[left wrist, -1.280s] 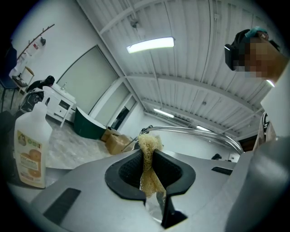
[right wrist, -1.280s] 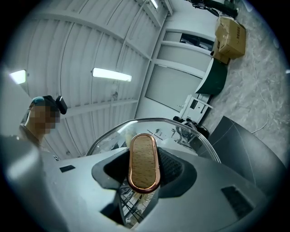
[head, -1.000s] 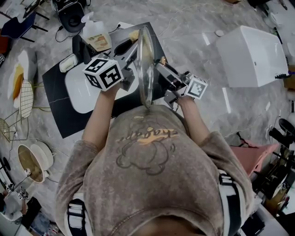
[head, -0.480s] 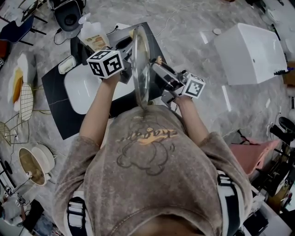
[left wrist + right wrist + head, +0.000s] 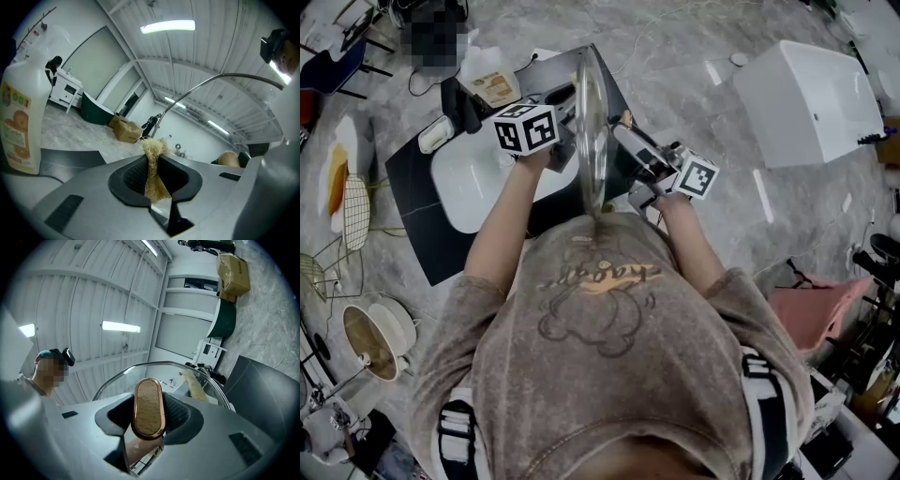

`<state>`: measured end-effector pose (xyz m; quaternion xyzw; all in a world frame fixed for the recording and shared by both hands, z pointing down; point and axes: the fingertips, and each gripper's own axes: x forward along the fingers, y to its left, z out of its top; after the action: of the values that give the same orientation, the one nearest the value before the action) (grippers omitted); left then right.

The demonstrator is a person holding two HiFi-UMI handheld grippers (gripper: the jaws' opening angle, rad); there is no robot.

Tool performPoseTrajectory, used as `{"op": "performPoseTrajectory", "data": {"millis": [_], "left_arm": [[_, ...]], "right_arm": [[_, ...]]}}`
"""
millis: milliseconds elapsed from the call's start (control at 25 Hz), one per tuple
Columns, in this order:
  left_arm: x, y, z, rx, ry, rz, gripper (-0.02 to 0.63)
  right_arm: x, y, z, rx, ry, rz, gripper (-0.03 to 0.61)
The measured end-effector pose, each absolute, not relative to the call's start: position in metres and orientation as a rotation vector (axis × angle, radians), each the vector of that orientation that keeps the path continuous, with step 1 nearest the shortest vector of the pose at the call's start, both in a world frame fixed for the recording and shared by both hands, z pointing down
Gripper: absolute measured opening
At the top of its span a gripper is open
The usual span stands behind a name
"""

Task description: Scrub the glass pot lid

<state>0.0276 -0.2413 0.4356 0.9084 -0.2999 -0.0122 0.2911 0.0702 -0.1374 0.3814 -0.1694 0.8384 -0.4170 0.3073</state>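
Head view has the person standing over a black mat (image 5: 422,220) that carries a white basin (image 5: 464,183) and a detergent bottle (image 5: 492,80). The glass pot lid (image 5: 592,131) is held up on edge above the mat, between the two tools, with its rim running away from the person's chest. The left tongs (image 5: 565,120) come at the lid from its left side, and the right tongs (image 5: 623,133) from its right.

Left gripper view shows the left tongs (image 5: 154,163) pinched together on a tuft of straw-coloured scrubber fibre (image 5: 153,149). The tuft's frayed tip stands up just beside the lid's metal rim (image 5: 225,75), which arcs away to the right; the bottle (image 5: 21,117) stands at the far left.

Right gripper view shows the right tongs (image 5: 148,414) clamped on the lid's oval wooden knob (image 5: 147,404), one pad on each side of it. The scrubber fibre (image 5: 194,385) shows through the glass (image 5: 154,369) on the far side
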Motion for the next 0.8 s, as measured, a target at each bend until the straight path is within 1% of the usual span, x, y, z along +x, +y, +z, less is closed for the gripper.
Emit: {"op": "performPoseTrajectory", "data": {"millis": [520,800], "left_arm": [[0.037,-0.198,0.505,2.334,-0.743,0.157,0.067],[0.051,-0.168,0.517,2.333,-0.653,0.220,0.067]], "right_arm": [[0.074,-0.138,0.379,-0.448,2.211,-1.072,0.175],[0.087,-0.146,0.377,-0.472,2.192,-1.065,0.175]]}}
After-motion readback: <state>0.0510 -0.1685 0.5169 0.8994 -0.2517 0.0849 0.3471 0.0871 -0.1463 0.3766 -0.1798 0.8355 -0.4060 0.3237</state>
